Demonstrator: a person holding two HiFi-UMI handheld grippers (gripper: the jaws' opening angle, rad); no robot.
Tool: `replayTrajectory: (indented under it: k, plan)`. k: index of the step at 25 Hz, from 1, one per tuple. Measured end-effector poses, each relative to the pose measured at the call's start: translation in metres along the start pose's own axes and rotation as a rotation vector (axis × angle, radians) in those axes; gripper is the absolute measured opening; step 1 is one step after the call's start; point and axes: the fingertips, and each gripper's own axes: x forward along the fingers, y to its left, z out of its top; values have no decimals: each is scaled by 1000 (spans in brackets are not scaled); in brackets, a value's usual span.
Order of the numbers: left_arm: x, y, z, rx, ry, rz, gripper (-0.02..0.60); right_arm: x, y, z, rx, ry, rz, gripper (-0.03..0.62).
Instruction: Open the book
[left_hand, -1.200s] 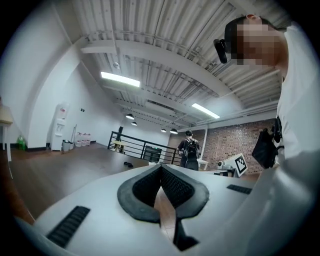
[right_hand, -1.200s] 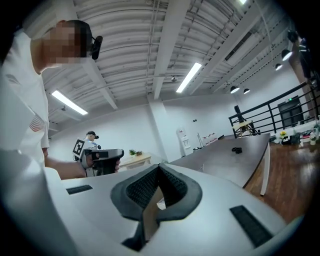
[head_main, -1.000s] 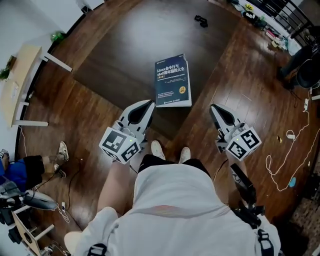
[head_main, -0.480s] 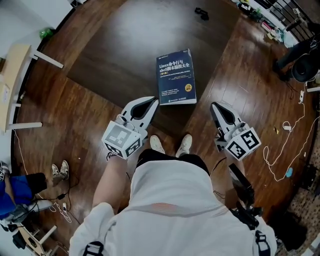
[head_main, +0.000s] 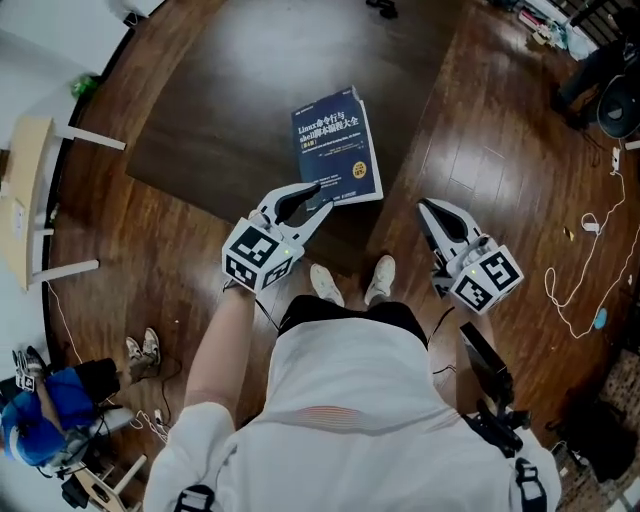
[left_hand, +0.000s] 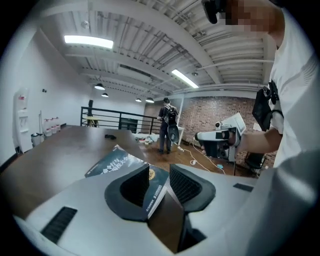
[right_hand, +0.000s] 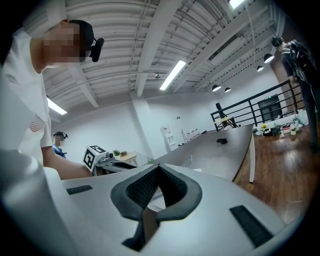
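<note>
A closed book with a dark blue cover lies flat on the dark table, its near edge towards me. My left gripper is at that near edge. In the left gripper view its jaws have just been opening and stand apart, with the near corner of the book between the pads, which do not press on it. My right gripper hangs to the right of the book, off the table's corner, apart from it. Its jaws meet at the tips with nothing between them.
A small black object lies at the table's far end. A pale side table stands at the left, a seated person at the lower left. Cables trail over the wood floor at the right. My shoes are below the table's edge.
The left gripper has come down and forward to the book's near edge and its jaws have opened. The right gripper has sunk a little and stays shut.
</note>
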Motion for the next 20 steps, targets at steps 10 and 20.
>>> replayTrajectory:
  k: [10, 20]
  plan:
    - [87, -4, -61, 182, 258, -78, 232, -15, -34, -28, 49, 48, -38, -6]
    - [135, -1, -106, 279, 430, -54, 232, -16, -60, -41, 87, 78, -37, -6]
